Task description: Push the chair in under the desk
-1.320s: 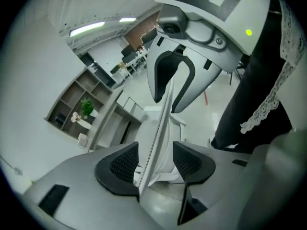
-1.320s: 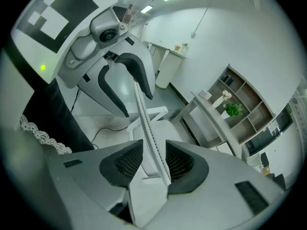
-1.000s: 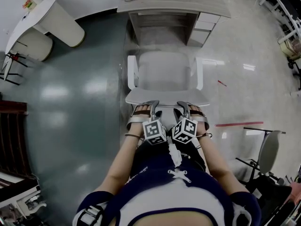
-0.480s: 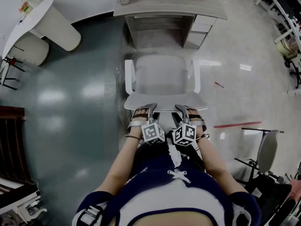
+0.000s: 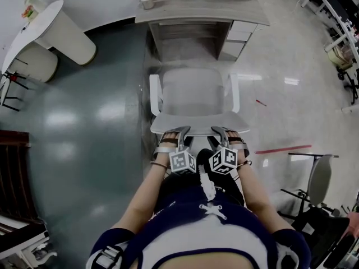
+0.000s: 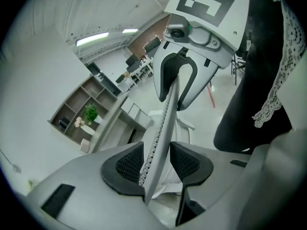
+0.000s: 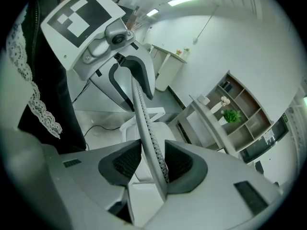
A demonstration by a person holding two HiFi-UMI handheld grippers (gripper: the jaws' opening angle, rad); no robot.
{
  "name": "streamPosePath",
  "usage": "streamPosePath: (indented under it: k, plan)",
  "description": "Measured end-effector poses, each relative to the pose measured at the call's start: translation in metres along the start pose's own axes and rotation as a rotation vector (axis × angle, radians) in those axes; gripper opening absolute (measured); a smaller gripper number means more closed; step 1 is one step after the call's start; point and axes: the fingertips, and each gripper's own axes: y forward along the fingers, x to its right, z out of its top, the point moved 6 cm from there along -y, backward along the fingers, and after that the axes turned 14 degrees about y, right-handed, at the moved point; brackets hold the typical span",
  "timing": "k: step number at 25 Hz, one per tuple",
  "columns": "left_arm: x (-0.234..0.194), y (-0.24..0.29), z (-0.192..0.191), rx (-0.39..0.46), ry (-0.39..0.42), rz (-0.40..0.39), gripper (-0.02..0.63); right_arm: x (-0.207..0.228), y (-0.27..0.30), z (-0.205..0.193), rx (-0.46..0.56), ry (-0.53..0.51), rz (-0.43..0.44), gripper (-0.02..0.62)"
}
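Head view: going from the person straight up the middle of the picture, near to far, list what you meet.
Person's dark top → left hand-held gripper, jaws closing, and right hand-held gripper, jaws opening, both astride the chair back → chair seat → desk → cups.

White chair (image 5: pixel 193 91) (backrest nearest) stands before the grey desk (image 5: pixel 202 13).

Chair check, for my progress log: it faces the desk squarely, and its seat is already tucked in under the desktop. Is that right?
Not quite. The chair does face the desk squarely, but the head view shows its seat standing out in front of the desk, not tucked under the desktop.
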Motion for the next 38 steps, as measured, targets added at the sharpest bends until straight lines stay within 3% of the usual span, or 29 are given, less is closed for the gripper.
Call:
streamPosePath:
  k: [15,38]
  plan:
    - [-0.02,0.019,-0.002,0.018,-0.042,-0.027,0.176,0.026,0.017,0.003,-0.02,0.024,0.001,0.135]
    - [-0.058,0.05,-0.011,0.026,-0.041,-0.037,0.172,0.068,0.047,0.012,-0.027,0.031,0.007,0.141]
